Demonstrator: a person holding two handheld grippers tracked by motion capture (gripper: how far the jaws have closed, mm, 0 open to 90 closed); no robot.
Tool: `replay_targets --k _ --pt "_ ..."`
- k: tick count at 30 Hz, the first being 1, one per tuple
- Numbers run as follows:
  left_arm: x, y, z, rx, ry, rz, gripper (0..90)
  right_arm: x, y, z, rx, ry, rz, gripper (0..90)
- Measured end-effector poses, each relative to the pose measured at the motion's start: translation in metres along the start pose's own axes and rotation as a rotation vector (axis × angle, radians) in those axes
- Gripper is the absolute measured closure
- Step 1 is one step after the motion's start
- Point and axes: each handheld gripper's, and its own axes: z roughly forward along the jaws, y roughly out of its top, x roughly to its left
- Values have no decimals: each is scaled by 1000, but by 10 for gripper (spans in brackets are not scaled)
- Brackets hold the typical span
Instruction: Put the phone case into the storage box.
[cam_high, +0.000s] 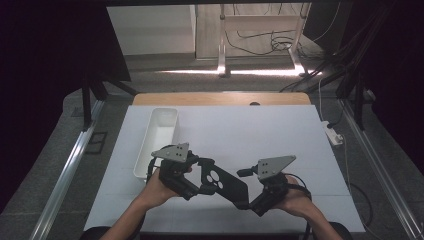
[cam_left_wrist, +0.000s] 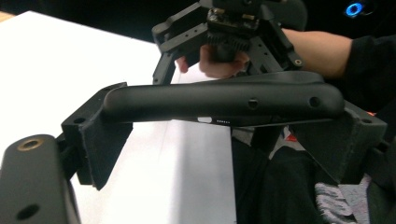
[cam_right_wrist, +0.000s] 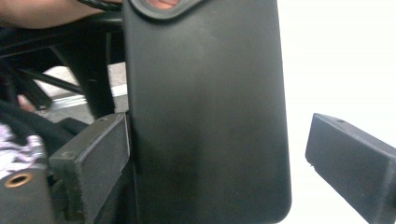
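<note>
A black phone case (cam_high: 222, 182) with camera cut-outs hangs above the white table cover between my two grippers. My left gripper (cam_high: 202, 180) is shut on the case's camera end. In the left gripper view the case (cam_left_wrist: 224, 100) lies edge-on across the left gripper (cam_left_wrist: 226, 116), touching both pads. My right gripper (cam_high: 250, 200) is at the case's other end. In the right gripper view the case (cam_right_wrist: 205, 116) stands between the jaws of the right gripper (cam_right_wrist: 219, 140). Its left pad (cam_right_wrist: 93, 149) is against the case, and its right pad (cam_right_wrist: 350, 154) stands clear with a gap.
A long white tray (cam_high: 157, 135) stands at the left of the white cover (cam_high: 280, 135), just beyond my left hand. A wooden table edge (cam_high: 220, 98) runs along the back. A white power strip (cam_high: 334, 134) lies off the right edge.
</note>
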Motion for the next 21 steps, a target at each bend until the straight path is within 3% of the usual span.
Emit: replay_targets --k 6,8,9,12,15,21 --pt "2 1 -3 30 76 -20 148 0 -1 0 28 -98 3 4" --pt "2 2 -3 38 96 -23 147 -1 -1 0 26 -111 13 1" --pt "3 2 -3 41 108 -29 147 -2 -2 -1 24 -150 21 0" --pt "4 2 -4 51 140 -48 147 -3 -2 -1 26 -162 31 0" --pt "6 3 -4 63 177 -64 146 -3 -5 1 38 -224 27 0" --pt "9 4 -5 73 234 -92 145 -2 -5 5 56 -272 43 0"
